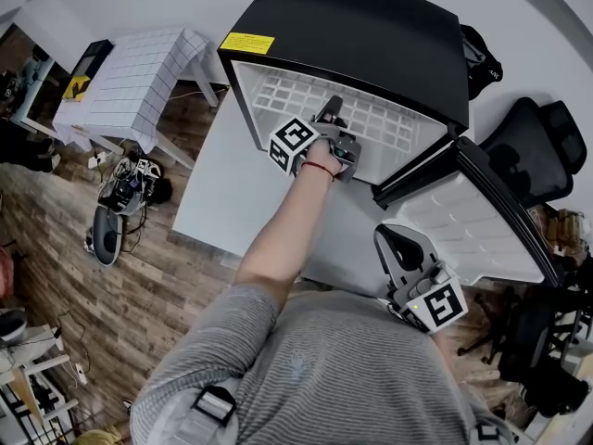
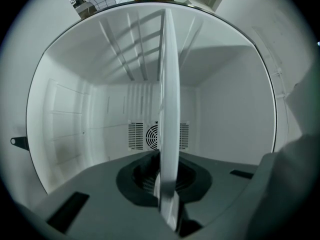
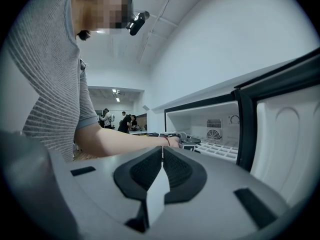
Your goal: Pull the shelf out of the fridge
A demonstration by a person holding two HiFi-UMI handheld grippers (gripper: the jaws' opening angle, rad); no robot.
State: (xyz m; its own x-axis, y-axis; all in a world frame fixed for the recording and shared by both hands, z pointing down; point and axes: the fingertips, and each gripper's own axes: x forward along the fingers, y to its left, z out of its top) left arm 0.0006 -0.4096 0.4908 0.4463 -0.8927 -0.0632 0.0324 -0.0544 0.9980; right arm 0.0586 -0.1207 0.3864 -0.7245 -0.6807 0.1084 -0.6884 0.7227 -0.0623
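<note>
Left gripper: your left gripper [image 1: 330,117] is reached into the open fridge [image 1: 371,35]. In the left gripper view its jaws [image 2: 167,186] are clamped on the front edge of the shelf [image 2: 169,109].
Shelf: white grid shelf [image 1: 394,123], inside the fridge cavity, front edge at the opening where you grip it. In the left gripper view it shows edge-on as a narrow white band running from the jaws toward the back wall.
Fridge: small and black with a white interior, standing on the white table [image 1: 218,193]. There is a yellow label [image 1: 246,43] on its top near the front corner.
Door: the fridge door [image 1: 477,221] is swung wide open on your right side, white inner liner facing up in the head view.
Back wall: a round fan vent [image 2: 149,135] with slotted grilles on both sides, partly covered by the shelf edge.
Right gripper: your right gripper [image 1: 400,247] is held back near your body, just beside the open door. In the right gripper view its pads [image 3: 150,171] are pressed together with nothing between them.
Right gripper view: the shelf [image 3: 217,148] shows flat inside the fridge, and your left forearm [image 3: 125,141] reaches across to it.
Surroundings: a black office chair [image 1: 542,146] is right of the fridge. A small table with a grid-pattern top [image 1: 139,82] is at left, on the wood floor [image 1: 56,221].
</note>
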